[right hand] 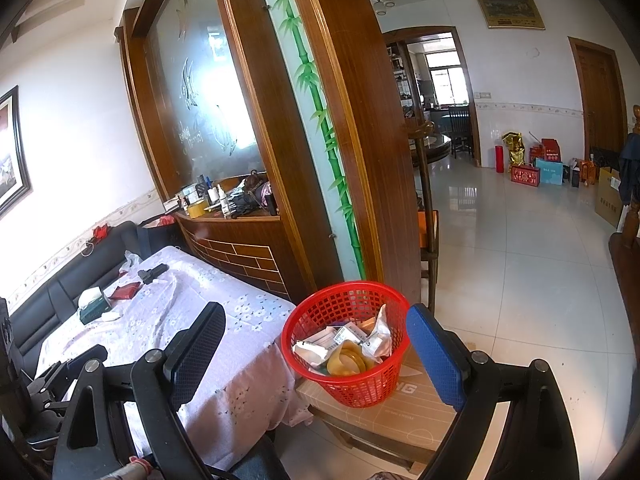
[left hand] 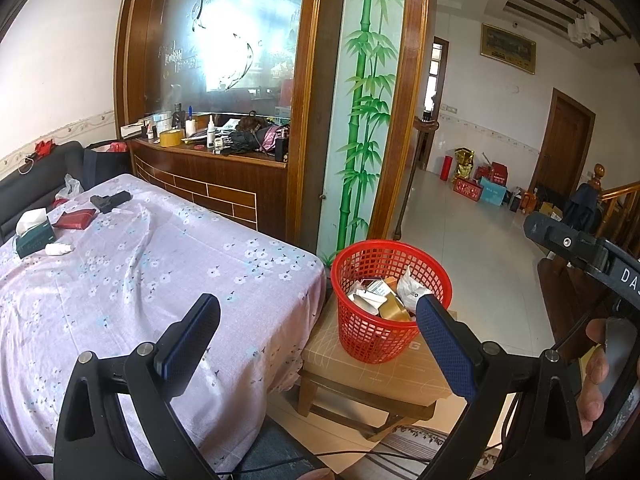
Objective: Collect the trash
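Observation:
A red mesh basket [left hand: 394, 300] [right hand: 347, 336] stands on a cardboard box on a low wooden stool, beside the table's right end. It holds wrappers, paper and a yellow tape roll [right hand: 347, 361]. My left gripper [left hand: 318, 320] is open and empty, near the table's front corner and the basket. My right gripper [right hand: 316, 336] is open and empty, just in front of the basket. On the table's far left lie a tissue box [left hand: 35, 232], a red packet [left hand: 76, 218], a small white bottle [left hand: 58, 248] and a black object [left hand: 110, 200].
The table [left hand: 160, 280] has a floral cloth. A black sofa [left hand: 36, 176] is behind it. A wooden partition with a cluttered shelf [left hand: 216, 140] stands at the back. Tiled floor [right hand: 520, 280] lies to the right, with boxes [right hand: 548, 170] by the far wall.

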Motion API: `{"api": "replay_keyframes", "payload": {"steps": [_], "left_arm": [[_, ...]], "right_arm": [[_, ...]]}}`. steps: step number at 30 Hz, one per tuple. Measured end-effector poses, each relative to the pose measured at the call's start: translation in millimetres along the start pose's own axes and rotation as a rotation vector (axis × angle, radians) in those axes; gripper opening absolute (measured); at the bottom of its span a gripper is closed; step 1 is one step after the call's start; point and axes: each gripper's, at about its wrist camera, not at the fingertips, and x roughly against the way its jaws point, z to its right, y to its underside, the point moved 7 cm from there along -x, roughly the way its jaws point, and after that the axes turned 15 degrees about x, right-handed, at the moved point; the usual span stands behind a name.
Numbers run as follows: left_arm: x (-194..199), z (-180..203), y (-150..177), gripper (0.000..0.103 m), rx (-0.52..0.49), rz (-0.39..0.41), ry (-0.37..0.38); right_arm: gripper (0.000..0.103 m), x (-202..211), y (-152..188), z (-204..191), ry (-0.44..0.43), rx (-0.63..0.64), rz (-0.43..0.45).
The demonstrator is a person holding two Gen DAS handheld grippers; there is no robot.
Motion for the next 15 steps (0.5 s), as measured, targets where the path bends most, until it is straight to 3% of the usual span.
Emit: {"api": "replay_keyframes", "payload": {"steps": [15], "left_arm": [[-0.3, 2.2, -1.6, 0.098, 0.0, 0.001, 0.001]], "right_arm": [[0.094, -1.0, -0.6, 0.5, -0.002, 0.0, -0.003]]}}
